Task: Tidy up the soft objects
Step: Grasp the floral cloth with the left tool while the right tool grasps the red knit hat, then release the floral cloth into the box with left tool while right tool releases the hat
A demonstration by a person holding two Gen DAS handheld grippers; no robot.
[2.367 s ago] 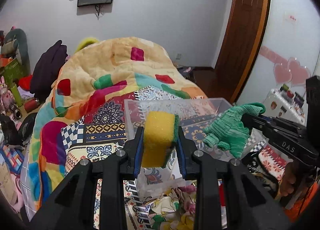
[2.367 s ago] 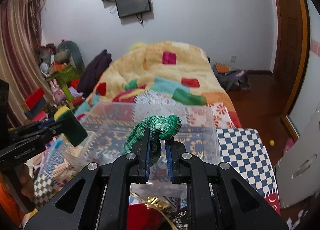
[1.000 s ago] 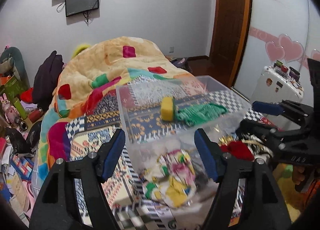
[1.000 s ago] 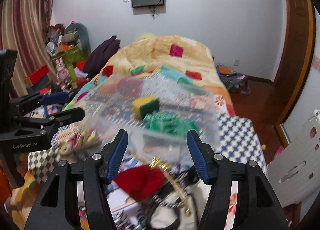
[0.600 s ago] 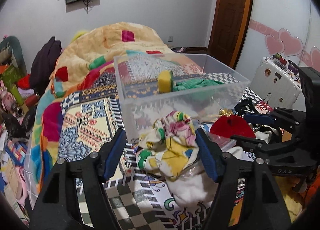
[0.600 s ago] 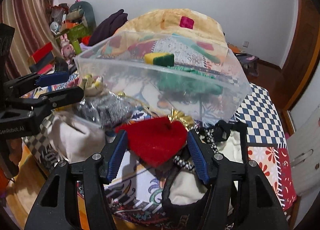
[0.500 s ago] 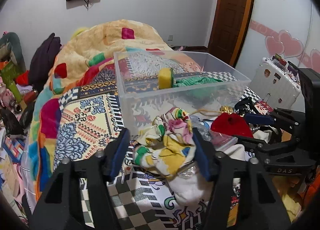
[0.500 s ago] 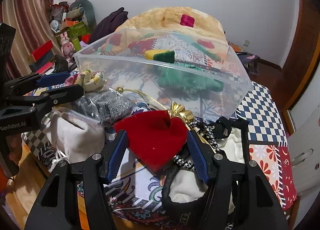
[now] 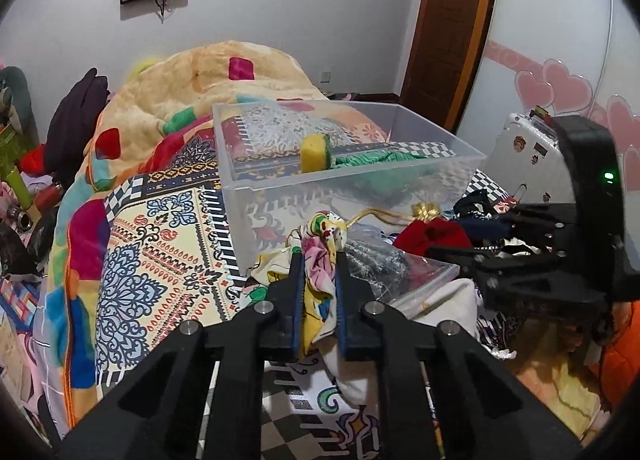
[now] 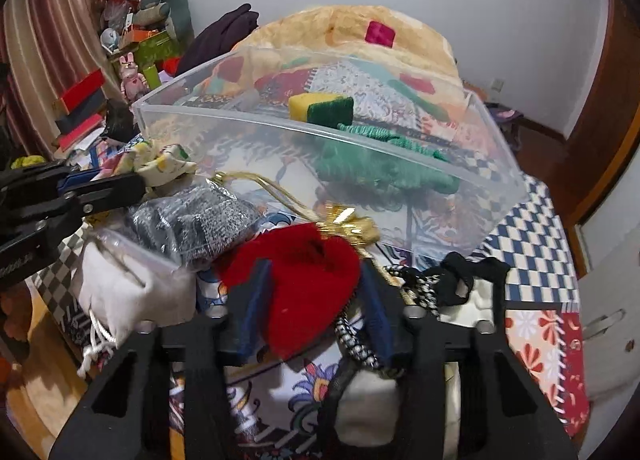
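Observation:
A clear plastic bin (image 9: 400, 176) (image 10: 492, 164) sits on the patterned bed and holds a yellow-green sponge (image 9: 315, 153) (image 10: 320, 110) and a green knit cloth (image 9: 380, 164) (image 10: 380, 168). My left gripper (image 9: 318, 264) is shut on a floral cloth (image 9: 320, 256) in front of the bin. My right gripper (image 10: 314, 276) is open, its fingers on either side of a red pouch (image 10: 304, 276) with a gold cord (image 10: 348, 224); it also shows at the right of the left wrist view (image 9: 464, 236).
In front of the bin lie a bagged grey knit (image 10: 192, 220), a white drawstring bag (image 10: 124, 284), a black-white cord (image 10: 352, 336) and black fabric (image 10: 464, 280). A bunched blanket (image 9: 192, 84) lies behind. Clutter stands at the left, a white suitcase (image 9: 524, 148) at the right.
Both grippers dropped the sponge and green cloth into the bin and came down to the pile. My left gripper has closed on the floral cloth. My right gripper has moved around the red pouch.

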